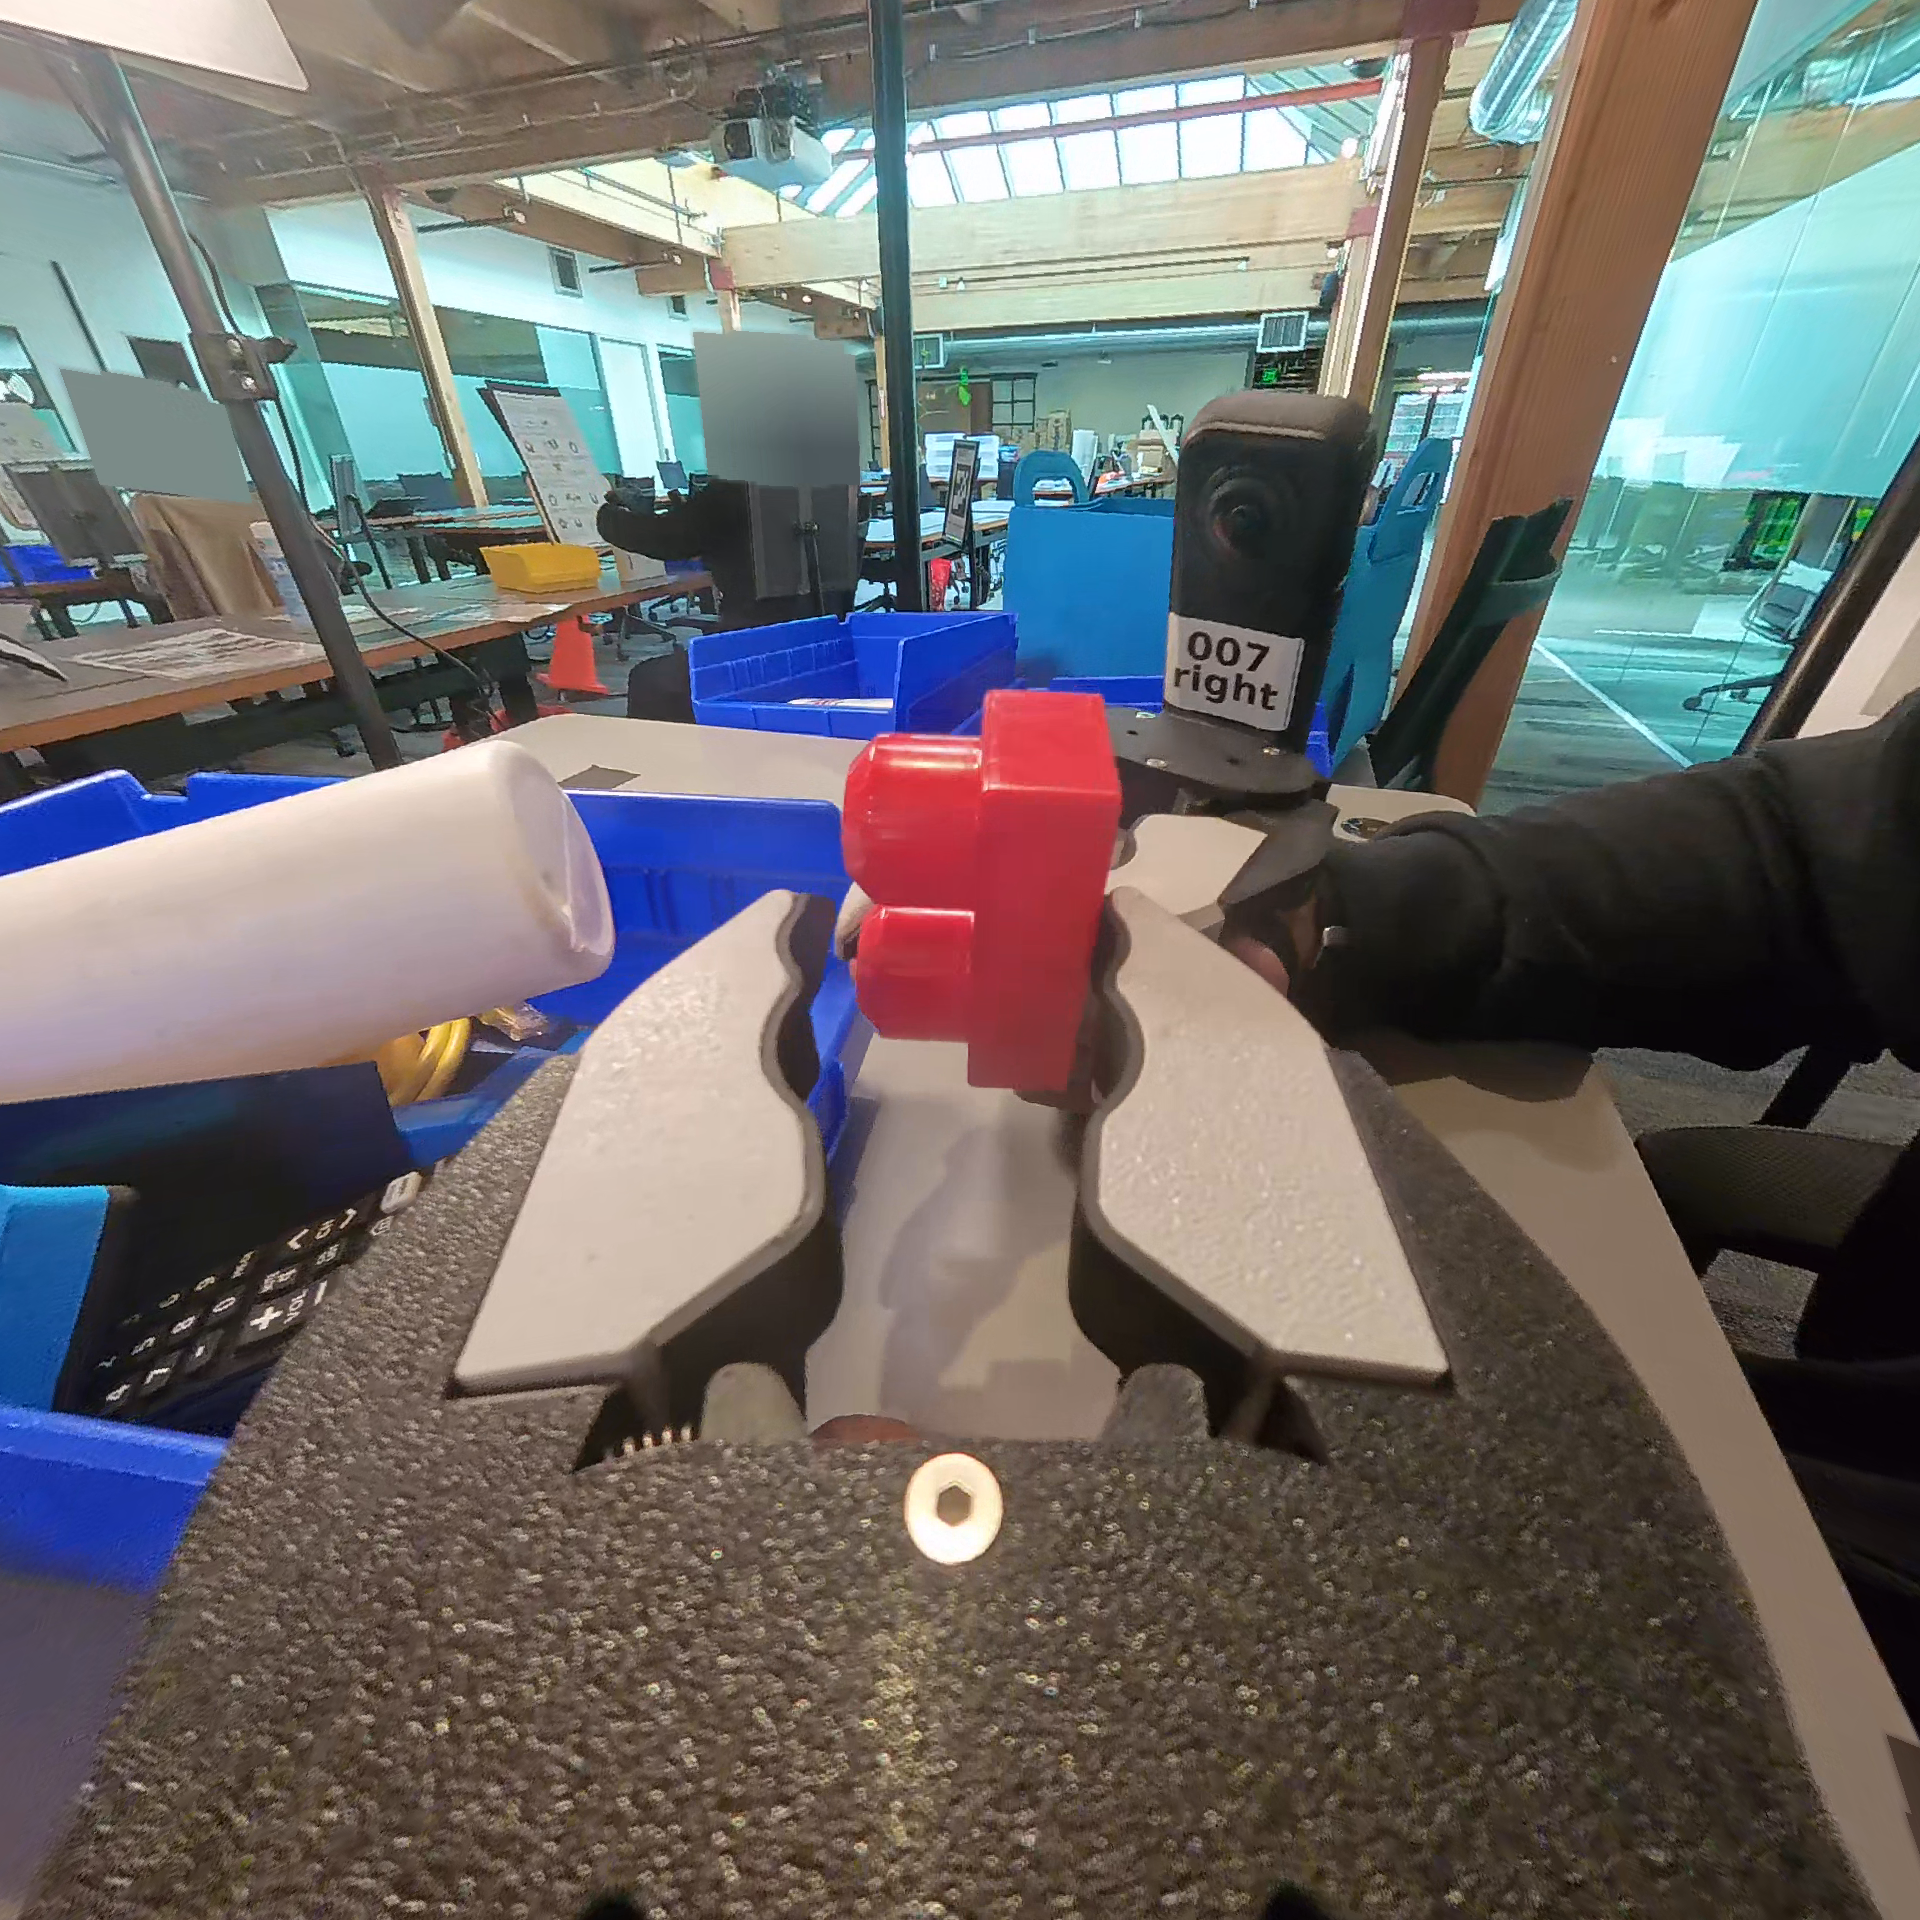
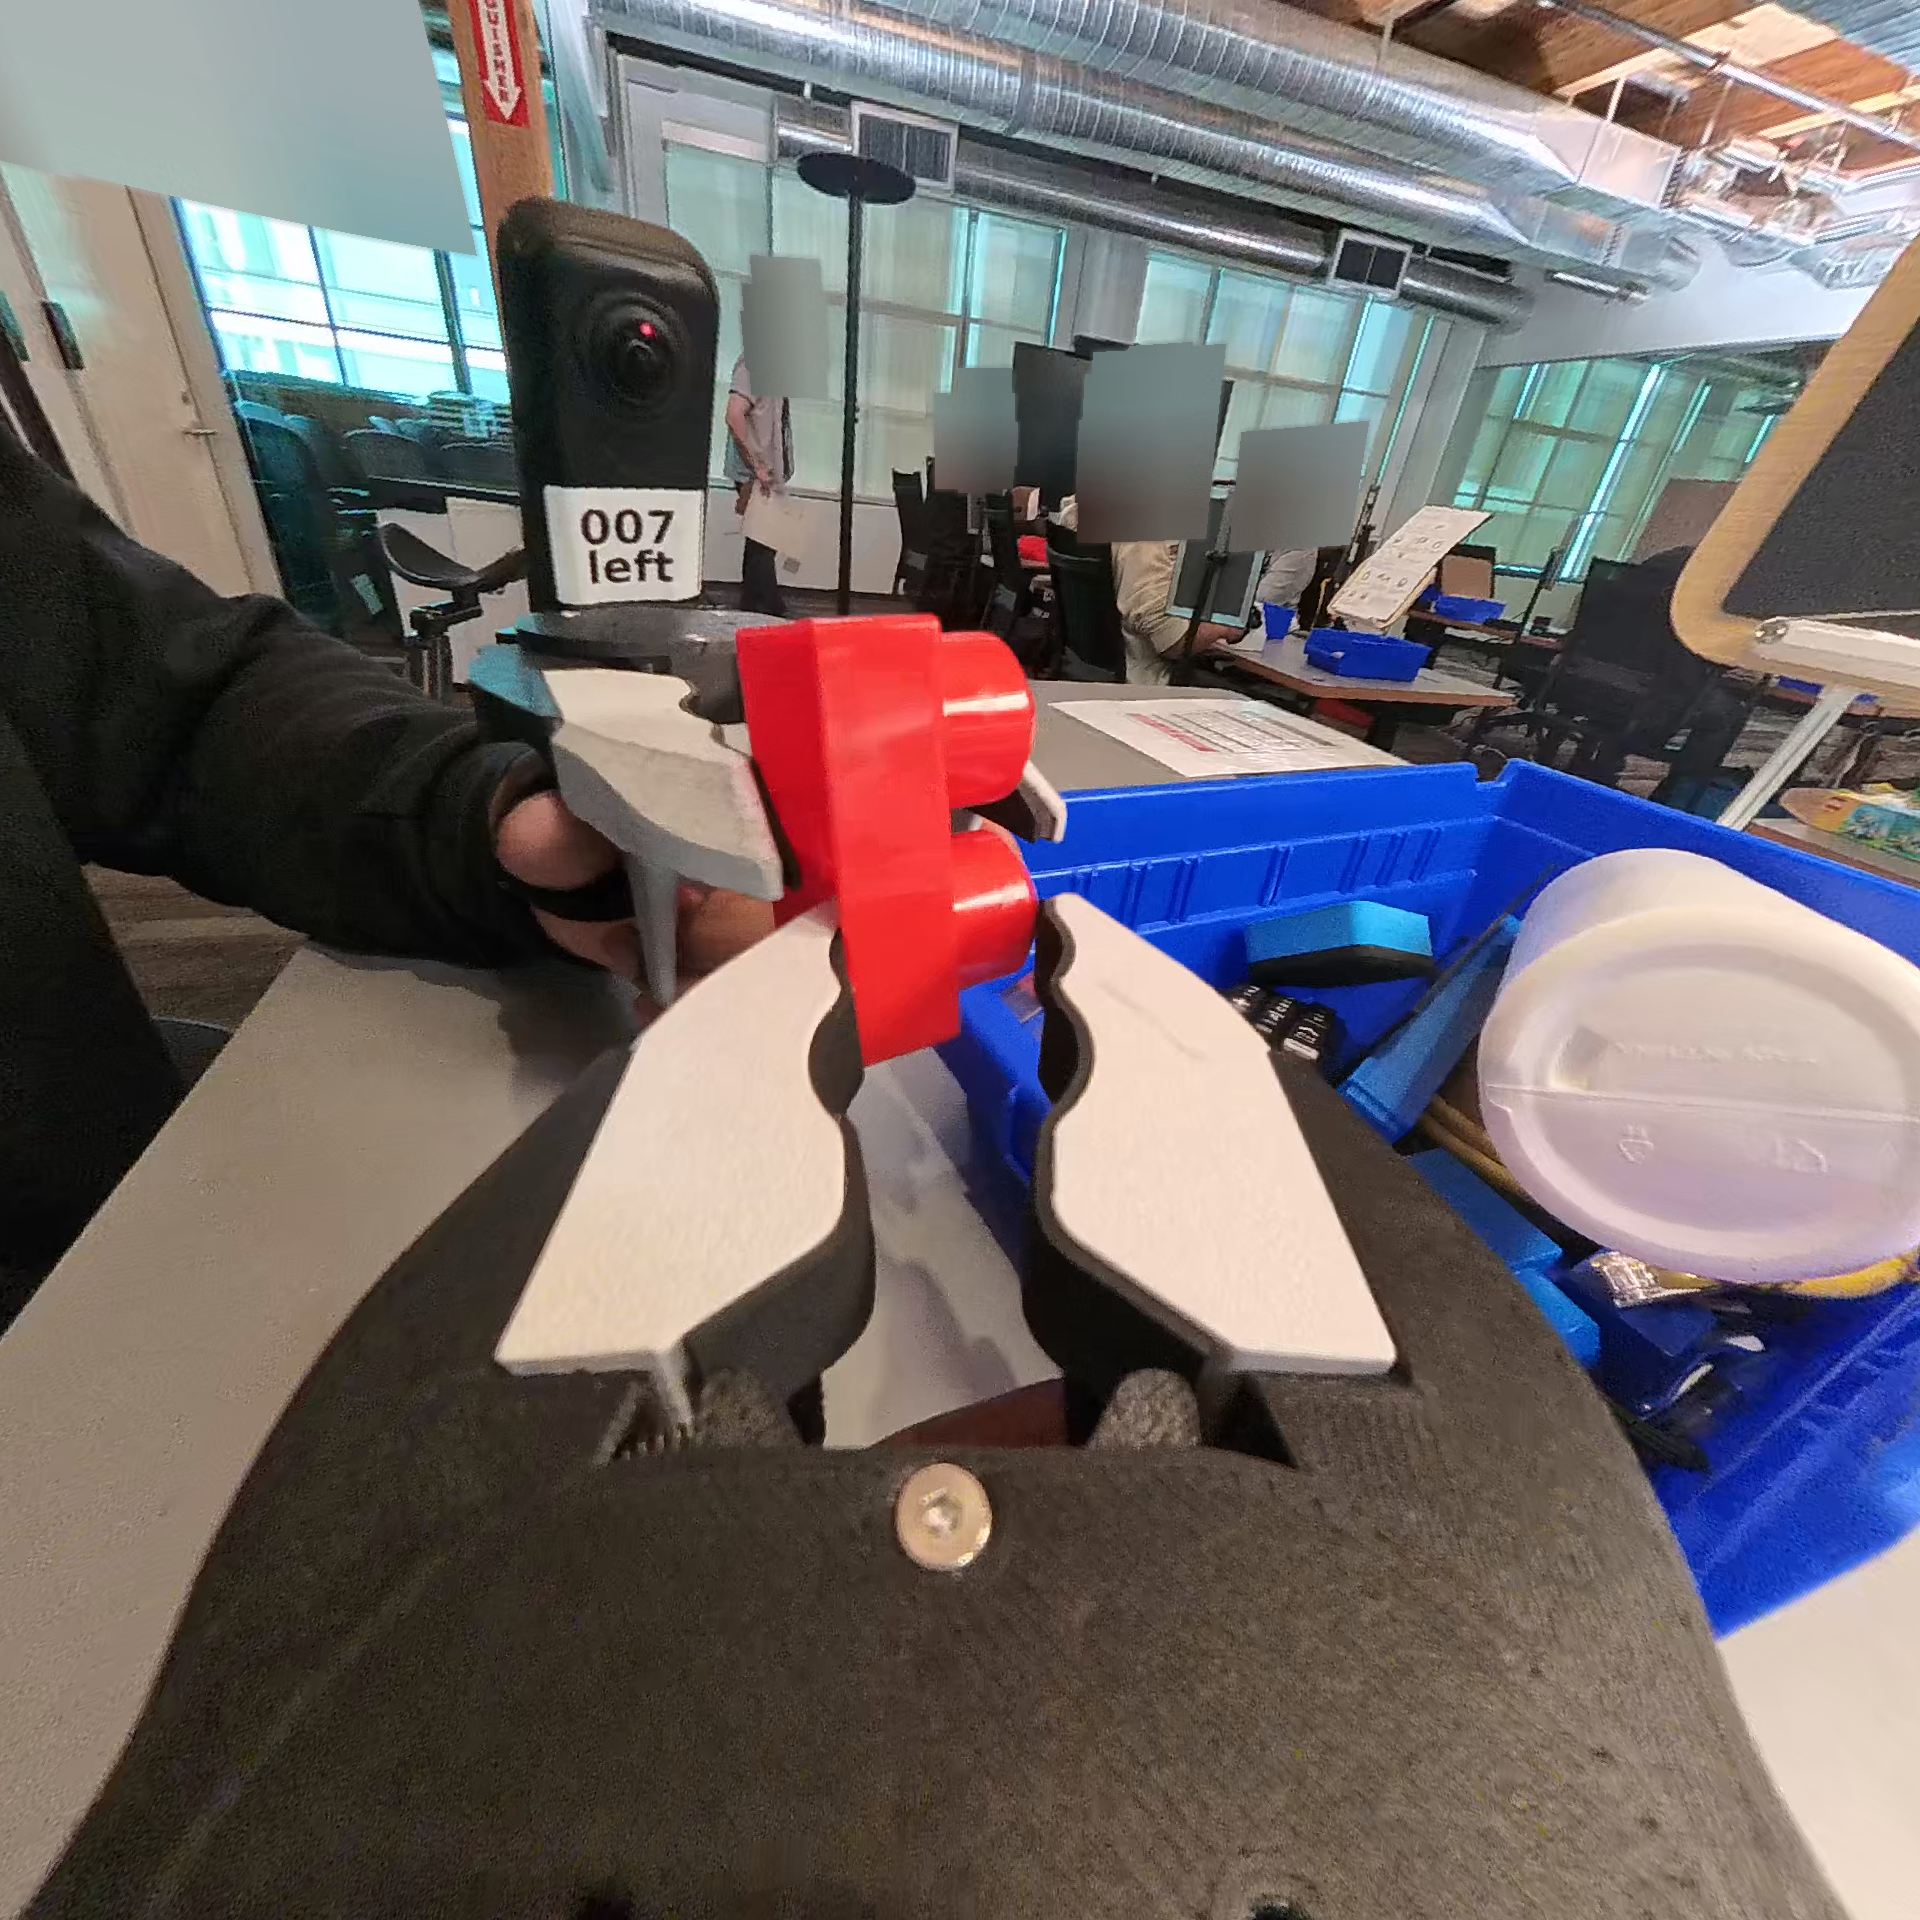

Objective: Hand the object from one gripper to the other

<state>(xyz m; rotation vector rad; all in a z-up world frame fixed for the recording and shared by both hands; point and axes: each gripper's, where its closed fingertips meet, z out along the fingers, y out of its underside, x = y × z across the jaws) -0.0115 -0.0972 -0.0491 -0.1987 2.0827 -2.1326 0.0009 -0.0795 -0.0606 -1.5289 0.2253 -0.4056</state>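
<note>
A red toy block (image 1: 1039, 883) with round studs hangs in the air between both grippers. It also shows in the right wrist view (image 2: 883, 821). My right gripper (image 2: 940, 920) is shut on its lower part, one pad on the flat back and one on a stud face. In the left wrist view the right gripper (image 1: 997, 883) reaches in from the far side. My left gripper (image 1: 966, 914) stands wider around the block, with a thin gap on the stud side. The left gripper also shows in the right wrist view (image 2: 894, 821), with a finger on each side of the block.
A blue bin (image 2: 1299, 831) on the grey table (image 2: 312, 1143) holds a white bottle (image 2: 1704, 1060), a blue sponge (image 2: 1340, 935) and a black keypad (image 1: 229, 1309). More blue bins (image 1: 831, 665) stand behind. A black-sleeved arm (image 1: 1610, 914) holds the right gripper. My left and right fingertips are right by each other.
</note>
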